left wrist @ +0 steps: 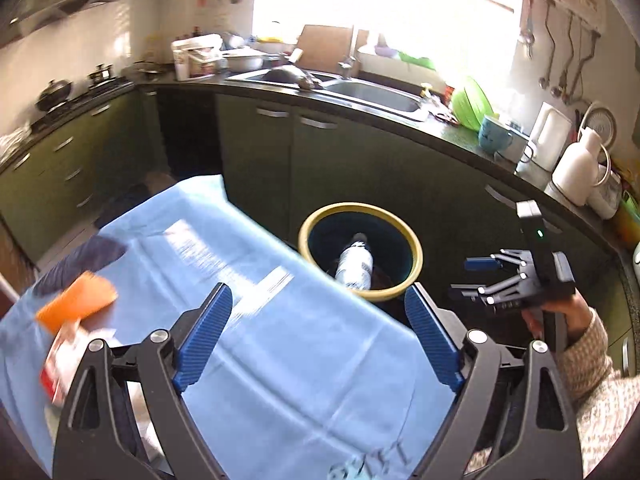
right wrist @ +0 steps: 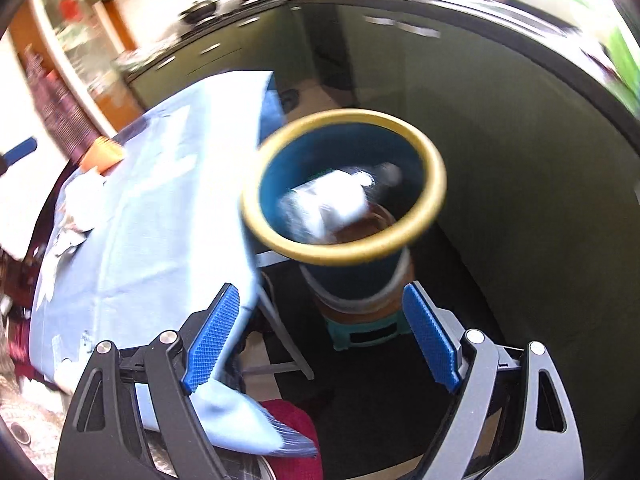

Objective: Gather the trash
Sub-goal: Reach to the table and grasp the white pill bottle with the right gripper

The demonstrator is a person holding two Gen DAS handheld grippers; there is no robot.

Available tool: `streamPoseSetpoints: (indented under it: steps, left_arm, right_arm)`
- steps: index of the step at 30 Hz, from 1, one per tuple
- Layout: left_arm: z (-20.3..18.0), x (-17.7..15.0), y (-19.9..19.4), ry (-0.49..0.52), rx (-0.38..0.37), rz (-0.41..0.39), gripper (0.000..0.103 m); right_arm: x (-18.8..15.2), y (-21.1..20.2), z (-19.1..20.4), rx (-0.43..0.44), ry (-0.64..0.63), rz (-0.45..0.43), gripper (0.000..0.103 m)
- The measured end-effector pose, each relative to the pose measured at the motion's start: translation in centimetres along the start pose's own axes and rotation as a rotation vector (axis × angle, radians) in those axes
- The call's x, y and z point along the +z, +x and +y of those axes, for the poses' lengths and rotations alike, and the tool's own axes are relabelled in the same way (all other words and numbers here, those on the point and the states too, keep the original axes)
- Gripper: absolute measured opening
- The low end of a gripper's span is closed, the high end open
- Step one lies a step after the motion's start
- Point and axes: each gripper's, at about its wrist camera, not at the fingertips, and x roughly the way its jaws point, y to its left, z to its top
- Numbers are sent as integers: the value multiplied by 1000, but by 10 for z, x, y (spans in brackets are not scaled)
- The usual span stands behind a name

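A blue trash bin with a yellow rim (left wrist: pixel 412 254) (right wrist: pixel 434 168) stands beside the right edge of a table under a light blue cloth (left wrist: pixel 248 312) (right wrist: pixel 160 200). A clear plastic bottle (left wrist: pixel 355 266) (right wrist: pixel 332 200) lies inside the bin. An orange-topped carton (left wrist: pixel 76 308) (right wrist: pixel 103 156) lies on the cloth at the left. My left gripper (left wrist: pixel 318 338) is open and empty over the table, facing the bin. My right gripper (right wrist: pixel 320 336) is open and empty just above and in front of the bin; it also shows in the left wrist view (left wrist: pixel 474 278).
Crumpled white paper (right wrist: pixel 82 204) lies on the cloth's left side. The bin sits on a small teal stool (right wrist: pixel 368 334). Dark green cabinets (left wrist: pixel 340 160) under a counter with a sink (left wrist: pixel 372 92) run behind. A red cloth (right wrist: pixel 292 432) lies low near the table corner.
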Motion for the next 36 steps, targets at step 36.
streamPoseSetpoints:
  steps: [36]
  left_arm:
    - [136, -177, -159, -394, 358, -108, 89]
  right_arm:
    - [110, 188, 375, 515, -837, 481, 63]
